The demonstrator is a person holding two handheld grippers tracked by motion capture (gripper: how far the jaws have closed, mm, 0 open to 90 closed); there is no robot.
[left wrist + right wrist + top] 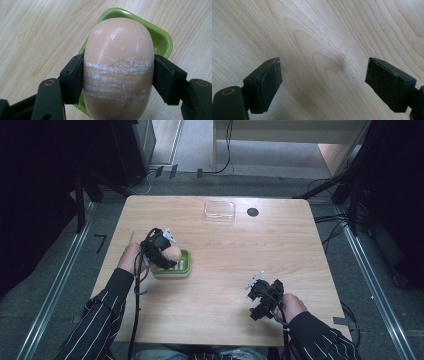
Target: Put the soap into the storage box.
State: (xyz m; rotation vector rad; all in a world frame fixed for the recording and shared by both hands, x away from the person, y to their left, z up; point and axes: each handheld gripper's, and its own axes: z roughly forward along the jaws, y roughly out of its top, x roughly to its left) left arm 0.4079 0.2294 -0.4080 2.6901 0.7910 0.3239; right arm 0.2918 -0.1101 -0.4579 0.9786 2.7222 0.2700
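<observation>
From my station I see a clear plastic lid [219,210] lying flat near the far edge of the wooden counter [280,255], with a small dark round disc [252,212] just beside it. Black cables [330,227] trail over the grey floor [200,150] around the counter.

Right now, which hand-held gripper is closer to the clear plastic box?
The left. The left hand-held gripper sits over the green dish, below-left of the clear plastic box. The right hand-held gripper hangs near the table's front edge, farther away.
</observation>
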